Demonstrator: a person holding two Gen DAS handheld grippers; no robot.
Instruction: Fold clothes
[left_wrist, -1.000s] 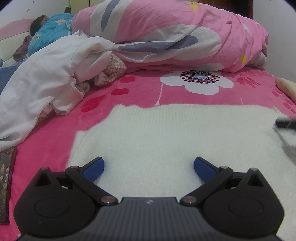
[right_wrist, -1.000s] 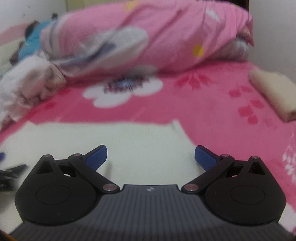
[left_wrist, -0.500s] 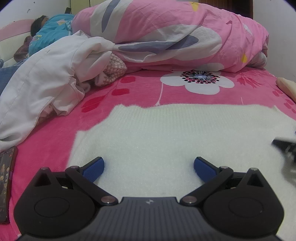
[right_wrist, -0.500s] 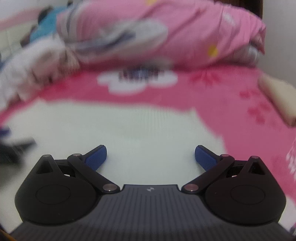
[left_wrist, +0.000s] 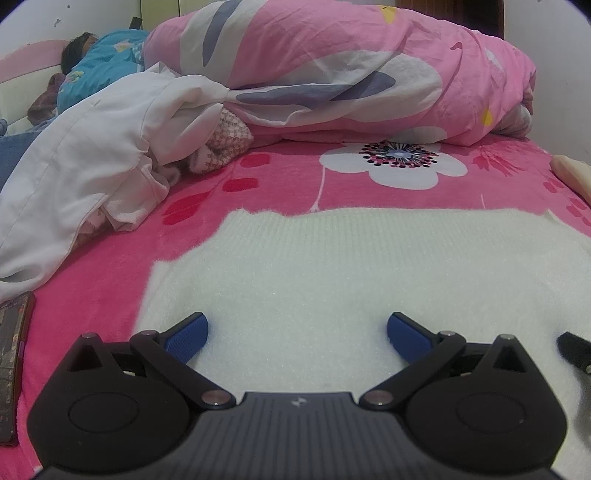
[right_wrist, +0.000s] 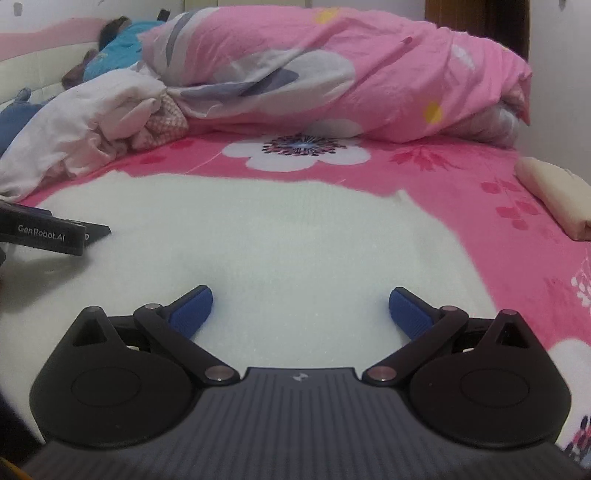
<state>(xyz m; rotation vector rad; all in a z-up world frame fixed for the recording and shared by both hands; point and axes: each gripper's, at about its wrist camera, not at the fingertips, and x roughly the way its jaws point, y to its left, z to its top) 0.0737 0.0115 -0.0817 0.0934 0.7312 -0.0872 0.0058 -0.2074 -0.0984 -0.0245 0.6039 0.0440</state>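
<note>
A white knitted garment (left_wrist: 351, 266) lies flat on the pink flowered bed; it also shows in the right wrist view (right_wrist: 280, 236). My left gripper (left_wrist: 297, 338) is open and empty, low over the garment's near left part. My right gripper (right_wrist: 301, 310) is open and empty, low over the garment's near right part. The left gripper's body (right_wrist: 48, 234) shows at the left edge of the right wrist view. A tip of the right gripper (left_wrist: 576, 350) shows at the right edge of the left wrist view.
A rolled pink quilt (left_wrist: 351, 74) lies across the back of the bed. A heap of white clothes (left_wrist: 92, 158) sits at the left. A folded cream cloth (right_wrist: 554, 195) lies at the right edge. A phone (left_wrist: 13, 354) lies at the near left. A person in blue (left_wrist: 99, 59) lies at the far left.
The right gripper has moved left and forward over the white garment, nearer the left gripper. The left gripper has hardly moved. Both stay open.
</note>
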